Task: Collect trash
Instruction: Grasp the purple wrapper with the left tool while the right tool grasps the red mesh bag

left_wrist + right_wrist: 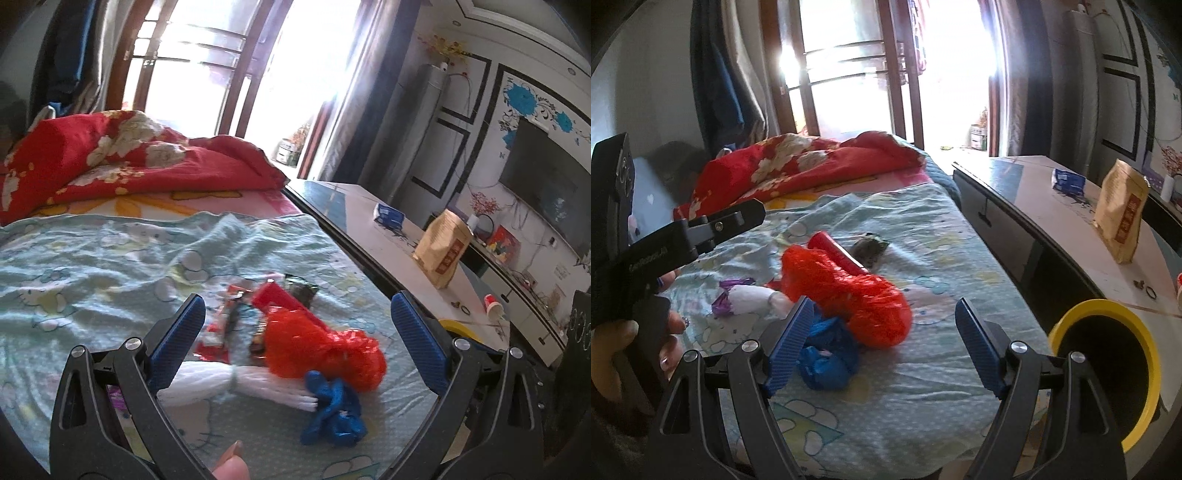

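Trash lies in a heap on the light-blue bed sheet (92, 258). A crumpled red plastic bag (321, 347) (846, 295) sits on top, a blue plastic bag (334, 413) (827, 362) lies in front of it, and a white tassel-like bundle (236, 384) (753, 299) lies to the left. Behind them are a red box (280, 299) (834, 247), snack wrappers (229, 317) and a dark wrapper (301, 288) (870, 251). My left gripper (297, 339) hangs open above the heap. My right gripper (884, 343) is open, its left finger over the blue bag. The left gripper's body (665, 251) shows in the right wrist view, held by a hand.
A yellow-rimmed black bin (1108, 376) (460, 326) stands at the bed's right edge. A long table (369, 221) (1052, 240) beside it carries a brown paper bag (443, 254) (1121, 218) and a blue packet (388, 216) (1067, 181). A red quilt (129, 162) (812, 166) is bunched at the far end.
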Demonstrator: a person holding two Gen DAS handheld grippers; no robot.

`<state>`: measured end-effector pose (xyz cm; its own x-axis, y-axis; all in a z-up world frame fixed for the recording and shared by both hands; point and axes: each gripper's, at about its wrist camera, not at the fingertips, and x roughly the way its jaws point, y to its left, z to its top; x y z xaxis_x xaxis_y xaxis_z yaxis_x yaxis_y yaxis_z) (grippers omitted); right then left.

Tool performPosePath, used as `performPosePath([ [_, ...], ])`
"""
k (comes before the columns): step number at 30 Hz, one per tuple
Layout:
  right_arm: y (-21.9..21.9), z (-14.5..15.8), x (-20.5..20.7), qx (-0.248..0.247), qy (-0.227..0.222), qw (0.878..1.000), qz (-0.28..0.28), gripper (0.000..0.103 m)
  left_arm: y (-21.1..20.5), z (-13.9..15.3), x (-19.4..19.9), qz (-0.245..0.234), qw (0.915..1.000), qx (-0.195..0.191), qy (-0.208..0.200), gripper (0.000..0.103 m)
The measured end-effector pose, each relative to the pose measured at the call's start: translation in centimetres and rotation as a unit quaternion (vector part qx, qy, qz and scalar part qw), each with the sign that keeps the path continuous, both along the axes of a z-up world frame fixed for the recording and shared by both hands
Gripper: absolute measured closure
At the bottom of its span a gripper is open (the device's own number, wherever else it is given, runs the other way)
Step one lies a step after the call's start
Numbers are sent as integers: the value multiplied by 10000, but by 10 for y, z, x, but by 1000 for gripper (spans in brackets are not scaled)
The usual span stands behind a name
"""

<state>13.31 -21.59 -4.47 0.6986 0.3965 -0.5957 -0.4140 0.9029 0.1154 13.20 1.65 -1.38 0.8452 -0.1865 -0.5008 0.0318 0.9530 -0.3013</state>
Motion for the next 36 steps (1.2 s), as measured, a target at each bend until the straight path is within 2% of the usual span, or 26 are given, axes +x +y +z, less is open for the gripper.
performPosePath([
  [10, 28, -6, 7, -161, -51, 9995, 254, 26, 33, -10, -9, 365, 9993, 22, 111, 11],
  [16, 42, -19, 23, -400, 1, 9987, 314, 26, 67, -22, -11, 734, 9969, 20, 284, 11],
  [19, 40, -28, 35, -417, 148, 9988, 224, 26, 88, -32, -11, 957, 9942, 8, 499, 11],
  [22, 37, -36, 47, -382, 322, 9986, 150, 26, 110, -46, -10, 1109, 9905, -161, 796, 11],
  [25, 32, -44, 57, -222, 558, 9982, 89, 27, 125, -59, -11, 1173, 9875, -219, 1032, 21],
  [30, 30, -54, 66, -54, 861, 9962, 107, 40, 134, -75, -10, 997, 9847, -507, 1335, 46],
  [34, 29, -59, 68, 35, 998, 9949, 137, 48, 130, -85, -9, 751, 9828, -795, 1488, 60],
  [36, 29, -61, 68, 65, 1048, 9944, 145, 51, 124, -89, -8, 730, 9829, -674, 1548, 65],
])
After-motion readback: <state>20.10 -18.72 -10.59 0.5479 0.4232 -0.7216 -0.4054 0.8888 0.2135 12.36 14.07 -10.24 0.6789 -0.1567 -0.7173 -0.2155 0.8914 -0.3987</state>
